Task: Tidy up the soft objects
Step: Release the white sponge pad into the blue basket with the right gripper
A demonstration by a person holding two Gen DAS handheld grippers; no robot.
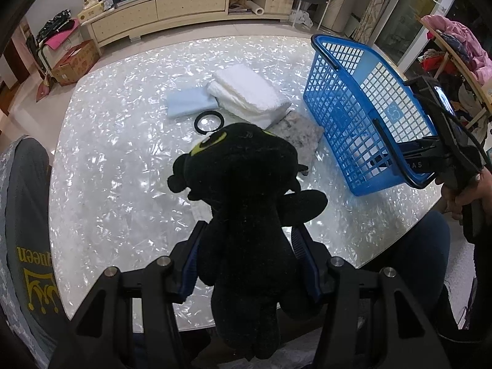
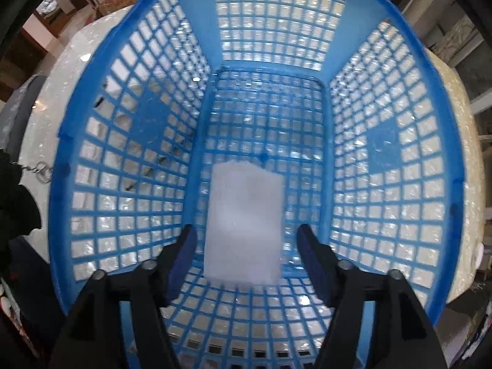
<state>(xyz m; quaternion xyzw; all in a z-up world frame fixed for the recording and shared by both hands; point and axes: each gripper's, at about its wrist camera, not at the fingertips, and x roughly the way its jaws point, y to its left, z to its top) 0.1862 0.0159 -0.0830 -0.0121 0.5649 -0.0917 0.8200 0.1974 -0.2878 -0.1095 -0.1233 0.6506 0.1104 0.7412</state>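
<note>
Left gripper clenched on the waist of a black plush toy with yellow-green eyes; toy's long axis runs straight out along the fingers, head away, above the near edge of the pearly white bench. Right gripper points straight down into the blue plastic lattice basket at the bench's right edge, jaws spread and released; a blurred white rectangular pad lies between them, untouched, at the basket floor. Judgement: basket lies to the toy's right; left gripper carries next.
</note>
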